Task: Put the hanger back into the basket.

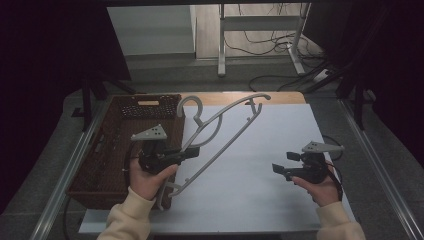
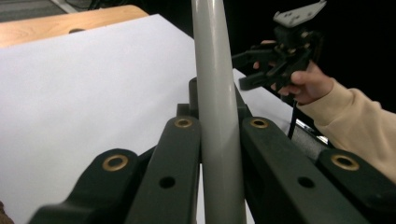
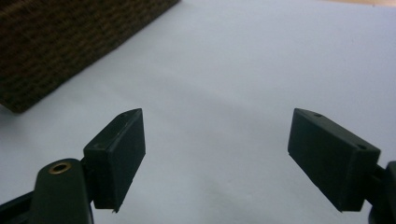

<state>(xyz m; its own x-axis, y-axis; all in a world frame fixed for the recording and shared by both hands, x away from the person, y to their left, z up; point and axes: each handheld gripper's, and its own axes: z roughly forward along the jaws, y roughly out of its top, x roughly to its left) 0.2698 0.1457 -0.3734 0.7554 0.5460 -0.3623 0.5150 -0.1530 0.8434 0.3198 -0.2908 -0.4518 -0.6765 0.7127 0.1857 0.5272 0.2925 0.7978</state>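
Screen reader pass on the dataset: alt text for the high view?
A person's left gripper is shut on a grey clothes hanger, holding it tilted above a white table beside a brown woven basket. The right gripper, fingers open and empty, hovers over the table to the right.

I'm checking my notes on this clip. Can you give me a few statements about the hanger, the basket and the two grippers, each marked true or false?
1. The left gripper is shut on the hanger. True.
2. The right gripper holds the hanger too. False: its fingers stand open with nothing between them, above the white sheet.
3. The hanger lies inside the basket. False: it is held beside the basket, over the sheet.
4. The basket sits at the left of the table. True.
5. The hanger is grey. True.
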